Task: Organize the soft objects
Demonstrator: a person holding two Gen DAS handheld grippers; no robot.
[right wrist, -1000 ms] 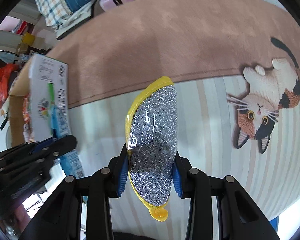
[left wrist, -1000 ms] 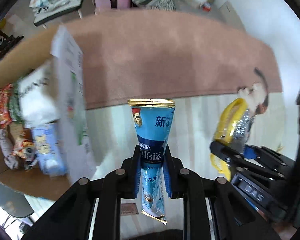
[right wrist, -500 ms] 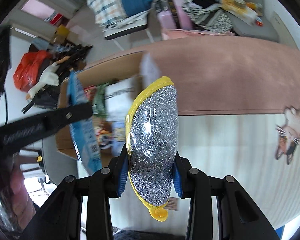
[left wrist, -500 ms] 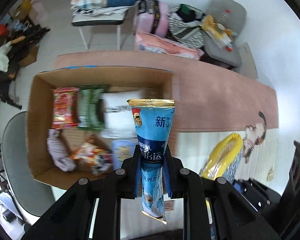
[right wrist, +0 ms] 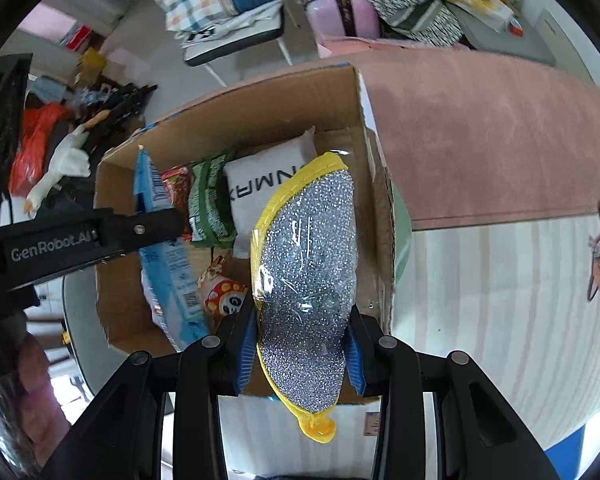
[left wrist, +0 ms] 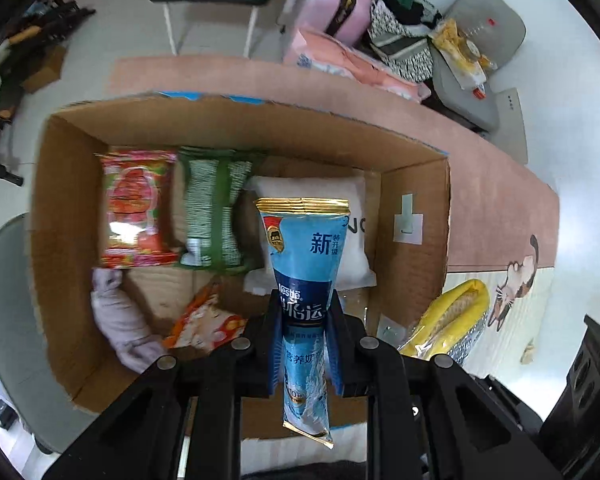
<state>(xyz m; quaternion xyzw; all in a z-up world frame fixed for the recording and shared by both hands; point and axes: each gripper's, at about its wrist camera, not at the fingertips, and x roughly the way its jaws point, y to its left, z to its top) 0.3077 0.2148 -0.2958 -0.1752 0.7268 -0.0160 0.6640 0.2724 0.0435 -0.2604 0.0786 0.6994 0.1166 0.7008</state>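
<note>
Cardboard box on floor: red snack bag, green packet, white pillow, grey cloth inside. Left gripper jaws clamped on blue Nestle pouch above box. Right gripper jaws clamped on silver scouring pad, over box's right near corner.

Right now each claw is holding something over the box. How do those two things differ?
The blue milk sachet in the left gripper is narrow, flat and printed; the silver scrubber in the right gripper is broad, glittery, yellow-edged and plastic-wrapped. The sachet flares toward a gold-sealed top; the scrubber is oval. Both stand upright, clamped, above the cardboard box.
</note>
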